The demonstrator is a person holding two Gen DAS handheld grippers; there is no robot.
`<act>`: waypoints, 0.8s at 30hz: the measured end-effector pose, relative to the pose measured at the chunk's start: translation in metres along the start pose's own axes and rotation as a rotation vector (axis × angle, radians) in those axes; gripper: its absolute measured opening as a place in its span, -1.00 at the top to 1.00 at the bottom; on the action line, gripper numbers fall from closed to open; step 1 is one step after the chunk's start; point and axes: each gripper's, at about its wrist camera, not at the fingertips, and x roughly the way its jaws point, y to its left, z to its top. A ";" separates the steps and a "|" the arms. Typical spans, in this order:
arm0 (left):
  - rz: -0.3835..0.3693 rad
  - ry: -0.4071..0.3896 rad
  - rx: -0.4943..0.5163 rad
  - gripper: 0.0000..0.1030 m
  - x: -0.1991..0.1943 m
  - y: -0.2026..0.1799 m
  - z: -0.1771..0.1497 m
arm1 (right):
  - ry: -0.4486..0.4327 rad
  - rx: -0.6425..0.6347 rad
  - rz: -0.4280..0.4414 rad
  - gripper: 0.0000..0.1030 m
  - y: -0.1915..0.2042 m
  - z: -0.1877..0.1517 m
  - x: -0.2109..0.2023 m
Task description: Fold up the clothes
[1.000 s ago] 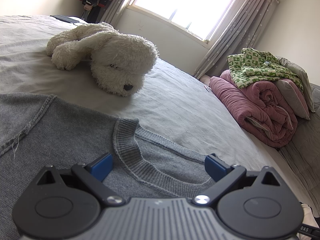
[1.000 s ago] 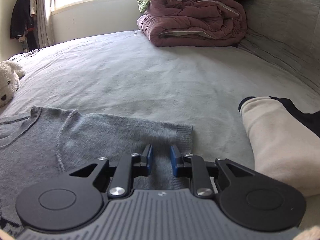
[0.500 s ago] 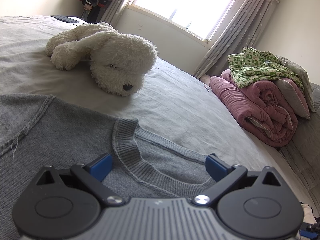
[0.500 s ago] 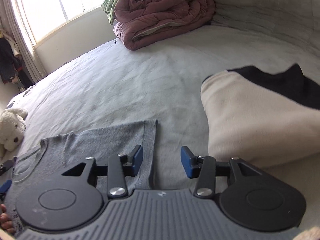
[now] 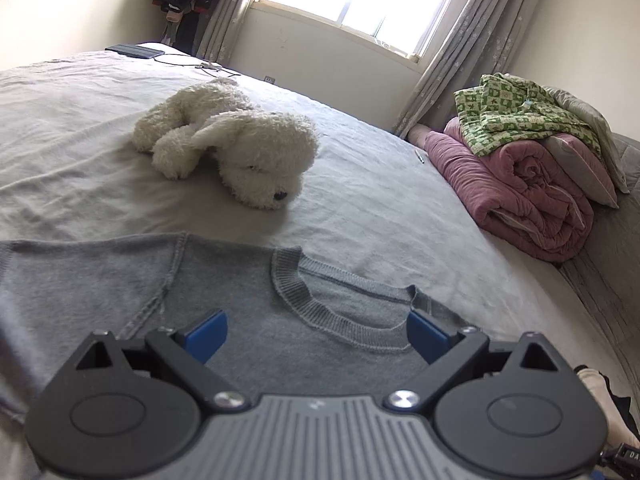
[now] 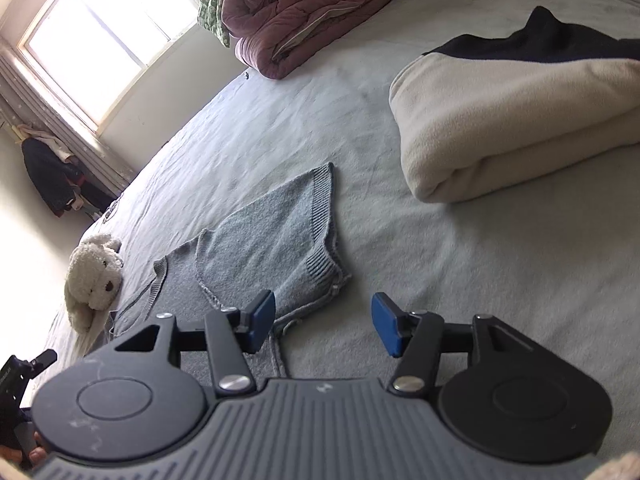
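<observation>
Grey sweater (image 5: 248, 300) flat on bedsheet (image 5: 360, 208), plush dog (image 5: 236, 152) beyond its collar, folded cream blanket (image 6: 500, 120) beside its sleeve, left gripper (image 5: 316, 334) and right gripper (image 6: 324, 322) both spread, grasping nothing.

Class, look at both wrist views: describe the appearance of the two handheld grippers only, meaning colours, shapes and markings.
The left gripper and right gripper match: a grey ribbed body, two round black discs with triangular cut-outs, black link arms with silver screws, and flat blue finger pads. The right gripper's disc carries pale scratches.
</observation>
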 end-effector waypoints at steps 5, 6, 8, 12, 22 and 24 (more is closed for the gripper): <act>0.019 0.064 0.009 -0.87 -0.041 0.027 -0.023 | -0.047 0.013 0.037 -0.18 -0.004 -0.011 0.002; 0.022 0.070 0.011 -0.87 -0.048 0.031 -0.028 | -0.057 0.023 0.044 -0.18 -0.005 -0.012 0.003; 0.021 0.075 0.018 -0.87 -0.060 0.040 -0.040 | -0.074 0.021 0.042 -0.18 -0.002 -0.013 0.008; 0.026 0.044 -0.021 -0.87 -0.069 0.057 -0.059 | -0.107 -0.024 0.008 -0.18 0.009 -0.016 0.019; -0.121 0.194 0.064 -0.87 -0.059 0.069 -0.063 | -0.140 -0.122 -0.138 -0.05 0.041 -0.017 0.042; -0.171 0.250 0.120 -0.87 -0.058 0.073 -0.071 | -0.138 -0.149 -0.160 -0.06 0.043 -0.019 0.043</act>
